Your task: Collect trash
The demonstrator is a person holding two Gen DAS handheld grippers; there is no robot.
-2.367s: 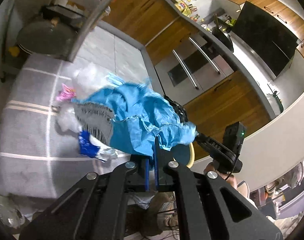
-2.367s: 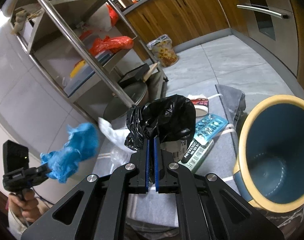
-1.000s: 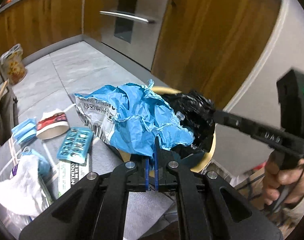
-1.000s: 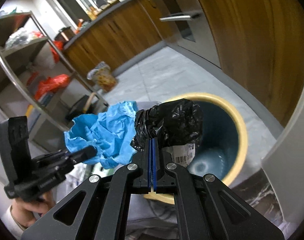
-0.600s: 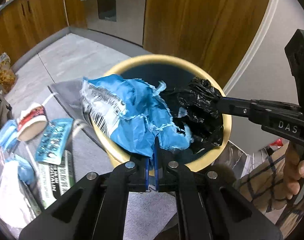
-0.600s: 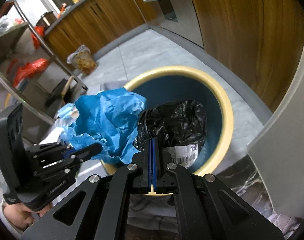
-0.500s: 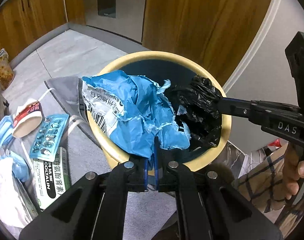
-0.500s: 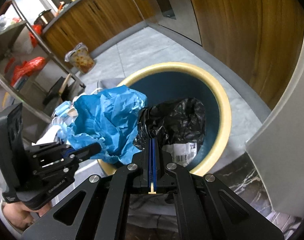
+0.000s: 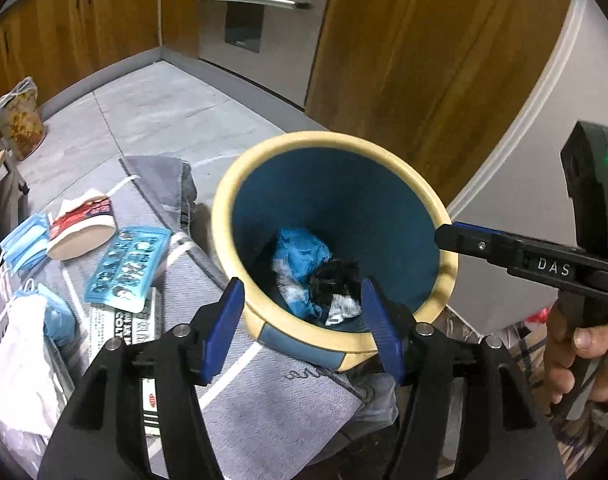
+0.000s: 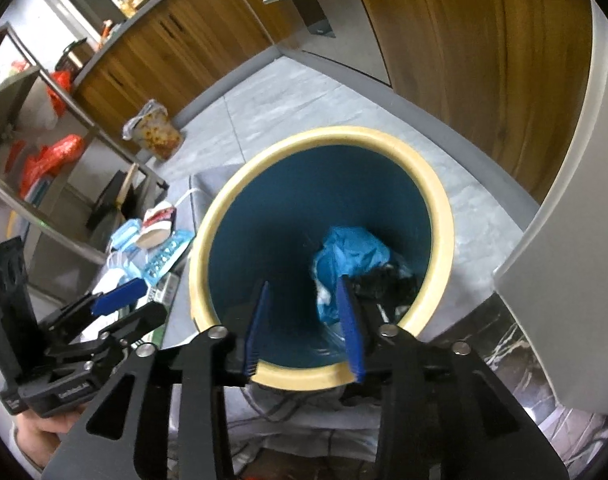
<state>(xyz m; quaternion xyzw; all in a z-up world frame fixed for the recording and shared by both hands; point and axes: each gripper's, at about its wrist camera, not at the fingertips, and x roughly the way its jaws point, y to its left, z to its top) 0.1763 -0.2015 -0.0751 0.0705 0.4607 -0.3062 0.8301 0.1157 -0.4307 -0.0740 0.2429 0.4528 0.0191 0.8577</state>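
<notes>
Grey mat (image 9: 263,412) under you keeps plenty to collect: from the left, face masks (image 9: 21,240), a paper cup (image 9: 81,228) and a blister pack (image 9: 127,268). Your left gripper (image 9: 301,320) and right gripper (image 10: 304,324) have just been opening, nothing between the jaws. Blue wrapper (image 9: 299,256) and black bag (image 9: 336,280) lie crumpled in the upright bin (image 9: 420,184), mouth up, neither showing a clear long axis.
</notes>
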